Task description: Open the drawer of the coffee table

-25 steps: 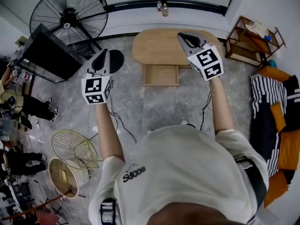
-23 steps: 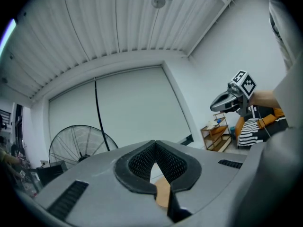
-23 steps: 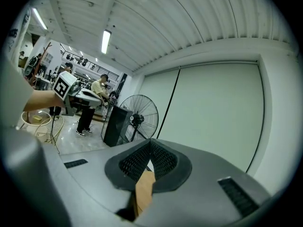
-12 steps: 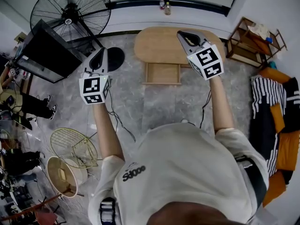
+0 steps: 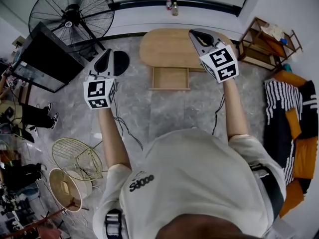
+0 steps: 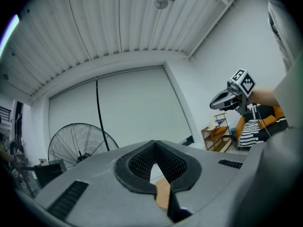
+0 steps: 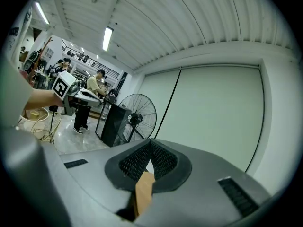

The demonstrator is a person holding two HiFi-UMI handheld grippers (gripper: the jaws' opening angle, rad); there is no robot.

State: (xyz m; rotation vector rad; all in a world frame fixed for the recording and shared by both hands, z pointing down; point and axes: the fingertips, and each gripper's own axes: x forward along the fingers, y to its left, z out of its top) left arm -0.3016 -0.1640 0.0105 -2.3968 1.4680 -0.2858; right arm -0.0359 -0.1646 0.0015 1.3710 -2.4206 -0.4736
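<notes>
The grey marbled floor (image 5: 164, 111) fills most of the head view. The person stands at the near edge in a white shirt (image 5: 199, 183), both forearms stretched toward the far wall.

The oval wooden coffee table (image 5: 167, 49) stands at the far side of the floor, close to the wall. A large black pedestal fan (image 5: 72, 14) stands far left, with a black cabinet (image 5: 45, 59) just near of it. Striped and orange cushions (image 5: 294, 128) lie along the right edge, and a wooden shelf unit (image 5: 264, 44) stands beyond them at far right.

The drawer (image 5: 171, 78) stands pulled out from the near side of the coffee table, its wooden inside exposed to the camera. Neither gripper touches it.

The left gripper (image 5: 106, 53) is held to the left of the table and well apart from the drawer. In its own view its jaws (image 6: 154, 145) are pressed together at the tips with nothing between them.

The right gripper (image 5: 193, 33) appears over the right end of the tabletop, to the right of the drawer. In its own view its jaws (image 7: 150, 145) are likewise closed tip to tip and empty.

Two small bottles (image 5: 172, 6) stand against the far wall beyond the table.
</notes>
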